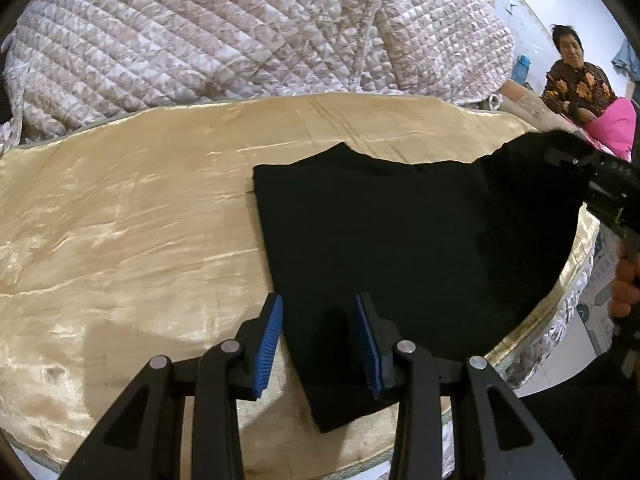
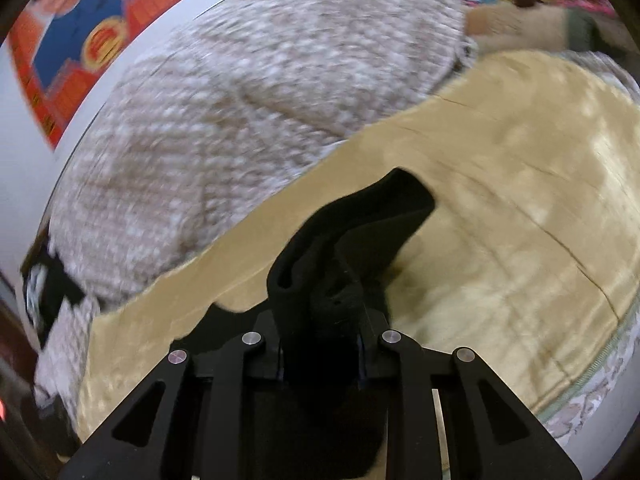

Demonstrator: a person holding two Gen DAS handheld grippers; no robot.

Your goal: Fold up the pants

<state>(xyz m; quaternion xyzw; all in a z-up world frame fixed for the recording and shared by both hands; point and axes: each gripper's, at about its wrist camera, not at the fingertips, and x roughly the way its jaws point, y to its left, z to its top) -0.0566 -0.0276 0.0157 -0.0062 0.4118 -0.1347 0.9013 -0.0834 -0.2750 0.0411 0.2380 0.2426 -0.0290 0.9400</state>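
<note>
**Right gripper lifts one end of the black pants off the bed**

The black pants (image 1: 380, 216) lie partly folded on a tan satin sheet (image 1: 140, 220) covering the bed, in front of a heaped quilt (image 1: 220, 32). The right gripper (image 2: 320, 354) is clenched on a bunched end of the pants, raised above the sheet at the bed's right side. The left gripper (image 1: 318, 344) hangs released over the near corner of the pants, its blue pads apart and not pressing the cloth. A seated person (image 1: 580, 84) is beyond the bed.
</note>
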